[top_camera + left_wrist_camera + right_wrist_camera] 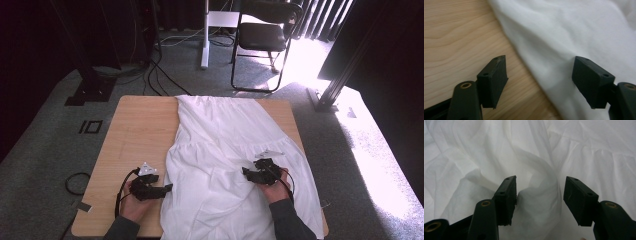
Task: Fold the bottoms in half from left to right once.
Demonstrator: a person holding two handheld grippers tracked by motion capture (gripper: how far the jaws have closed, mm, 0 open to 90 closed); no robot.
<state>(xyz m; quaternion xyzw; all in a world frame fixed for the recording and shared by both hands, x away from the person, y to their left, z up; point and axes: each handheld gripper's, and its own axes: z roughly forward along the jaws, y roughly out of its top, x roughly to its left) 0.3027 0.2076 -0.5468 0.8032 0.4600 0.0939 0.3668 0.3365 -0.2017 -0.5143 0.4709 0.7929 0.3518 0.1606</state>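
matt white cloth, wood table

Bare light wooden worktop lies open along the whole left side, free for a tool to pass. The spread white cloth garment covers the middle and right, draping over the right edge. A raised fold of it stands between the right tool's parted jaws.

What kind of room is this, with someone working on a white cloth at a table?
Probably a lab or recording studio, not a home: a light wooden table stands on grey carpet among loose black floor cables, dark metal frame posts and a black folding chair.
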